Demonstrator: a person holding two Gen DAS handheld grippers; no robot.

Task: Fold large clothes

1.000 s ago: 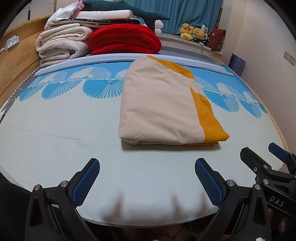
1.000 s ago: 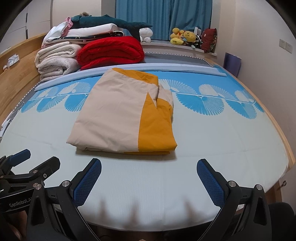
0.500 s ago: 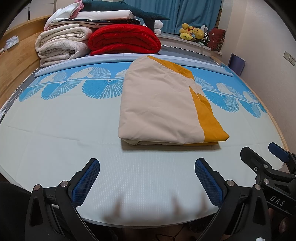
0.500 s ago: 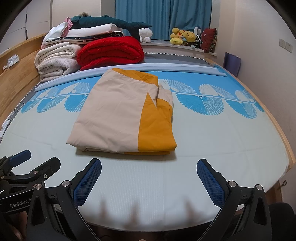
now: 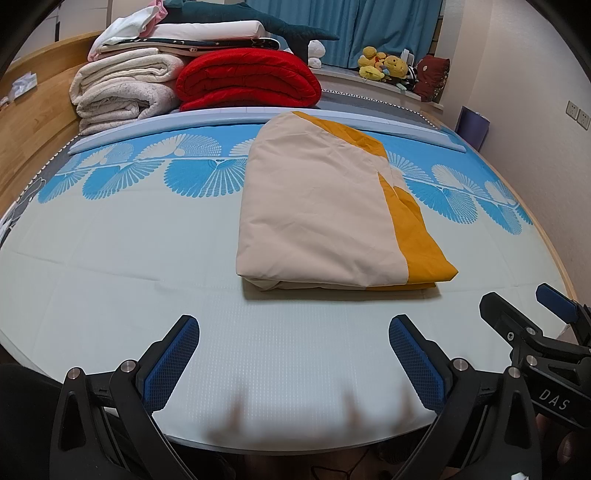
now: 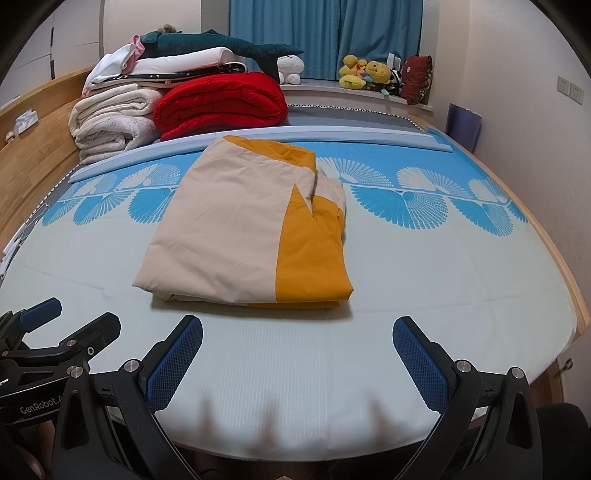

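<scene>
Currently, the folded garment (image 5: 321,218) — cream with an orange band along one side — lies flat on the bed (image 5: 110,288), roughly midway between the left and right edges and set back from the near edge. Its far end reaches the blue fan-patterned strip of the cover; its near fold faces both tools.

Left tool (image 5: 295,354): fingers spread wide apart, nothing between the blue pads (image 5: 170,365). It hovers at the near edge of the bed, clear of the garment.

Right tool (image 6: 297,354): fingers likewise spread wide apart, holding nothing — also at the near edge, just short of the garment's near fold. In the left wrist view the right tool appears at the right border (image 5: 535,332); in the right wrist view the left tool appears at the left border (image 6: 59,332).

At the far edge of the bed, a red quilt (image 5: 247,79) sits beside a stack of white blankets (image 5: 122,92). Plush toys (image 6: 364,75) rest on the sill beyond, below a blue curtain (image 6: 325,33).
</scene>
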